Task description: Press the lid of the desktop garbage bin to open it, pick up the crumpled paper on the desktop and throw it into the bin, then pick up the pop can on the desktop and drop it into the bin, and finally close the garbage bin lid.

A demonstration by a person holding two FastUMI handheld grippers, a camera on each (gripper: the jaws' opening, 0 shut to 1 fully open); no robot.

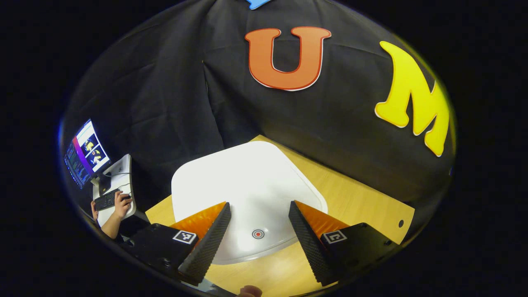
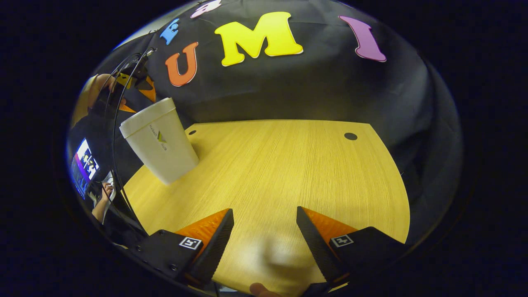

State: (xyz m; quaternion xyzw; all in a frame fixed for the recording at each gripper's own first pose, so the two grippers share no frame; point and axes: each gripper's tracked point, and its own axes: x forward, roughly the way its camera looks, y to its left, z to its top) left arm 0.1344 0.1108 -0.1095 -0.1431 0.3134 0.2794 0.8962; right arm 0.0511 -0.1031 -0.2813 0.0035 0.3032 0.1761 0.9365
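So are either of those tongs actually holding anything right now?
No. The left tongs are open above the white bin lid, gripping nothing. The right tongs are open over the bare wooden desk.

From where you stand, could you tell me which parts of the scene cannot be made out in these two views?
- Inside of the garbage bin: left gripper view, hidden by its shut white lid.
- Bin's far side: right gripper view, hidden by its own body.
- Monitor contents: both views, too small at the edge.
- Seated person's hand: left gripper view, the rest cut off by the edge.
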